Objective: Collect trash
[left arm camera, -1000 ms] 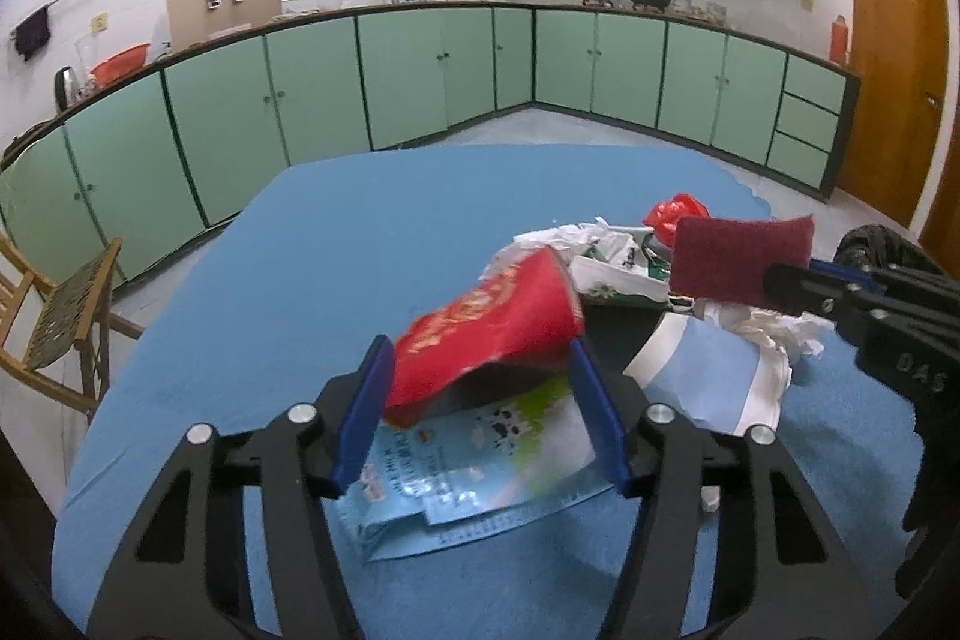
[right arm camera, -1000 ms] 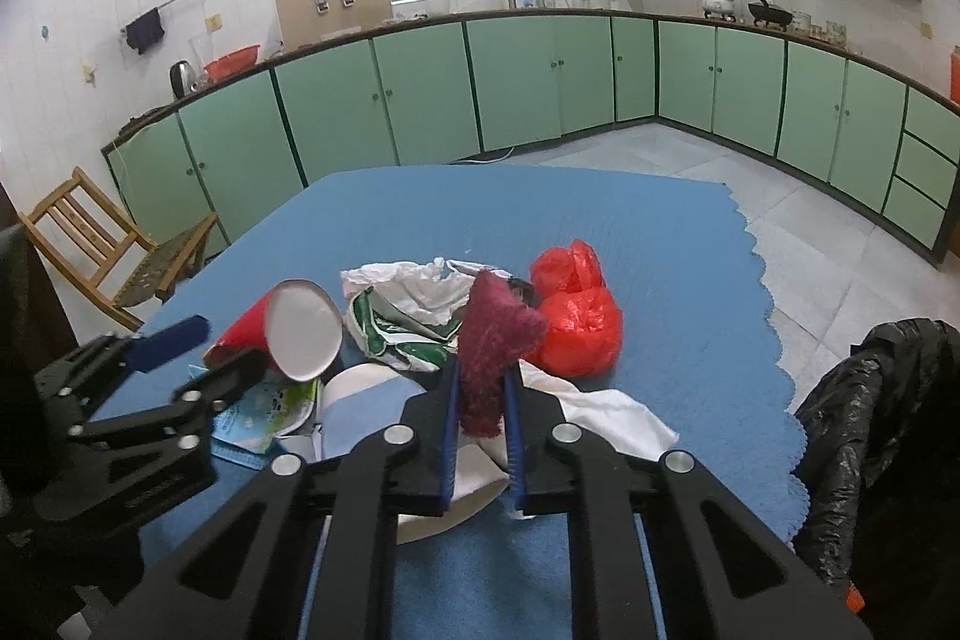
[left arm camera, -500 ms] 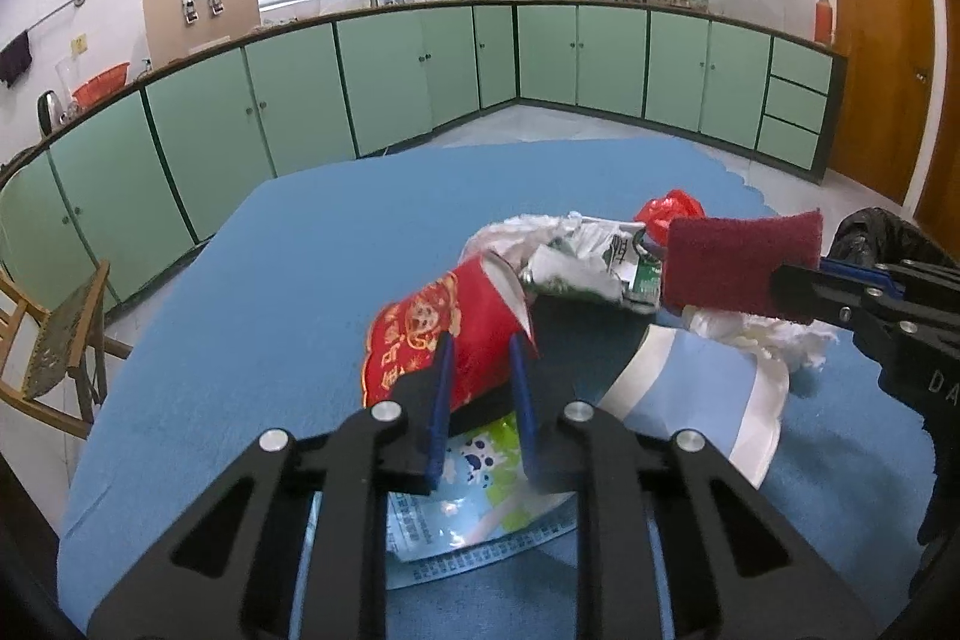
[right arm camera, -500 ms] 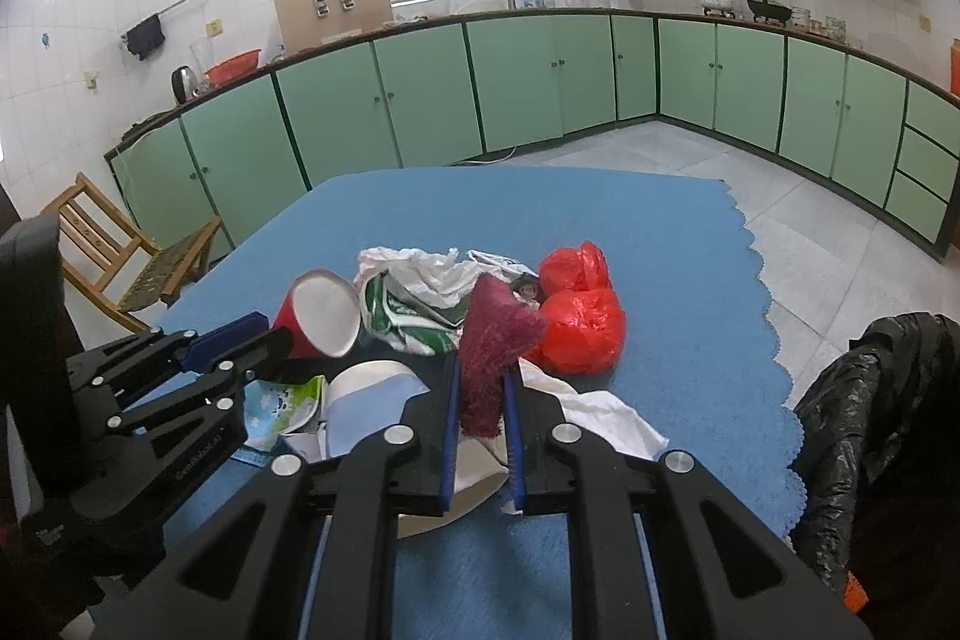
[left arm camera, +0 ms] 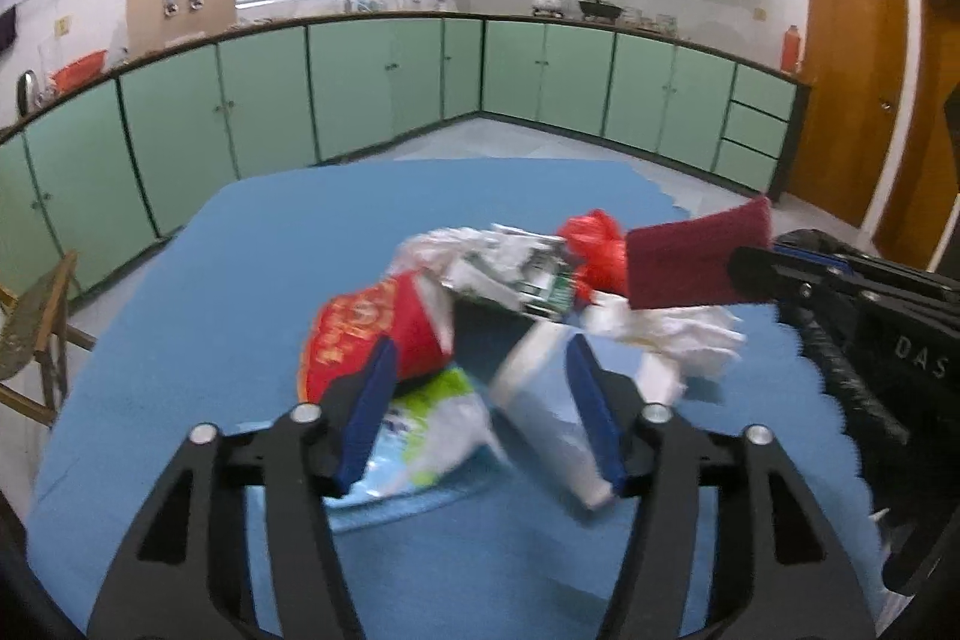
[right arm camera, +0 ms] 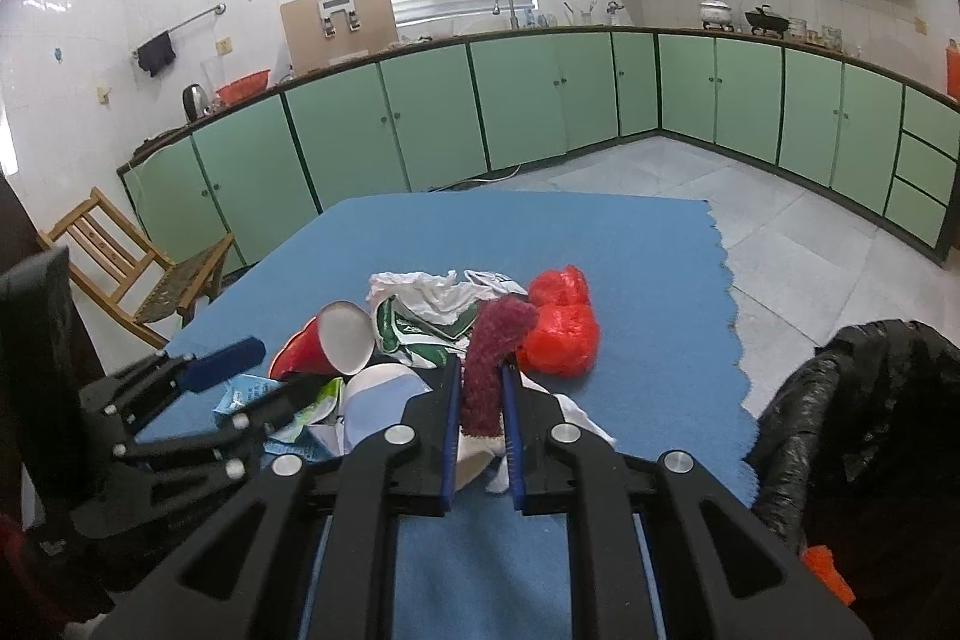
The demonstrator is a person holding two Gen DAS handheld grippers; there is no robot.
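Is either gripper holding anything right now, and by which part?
The right gripper is shut on the maroon scouring pad, clamping its lower end. The left gripper is open over the trash pile, holding nothing.

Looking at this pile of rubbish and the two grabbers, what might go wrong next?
1. The left gripper is open with the red cup at one finger and a pale cup at the other; closing may catch neither cleanly, or knock one aside.
2. The right gripper pinches only the scrubber's lower end; it may slip out before reaching the black bag.
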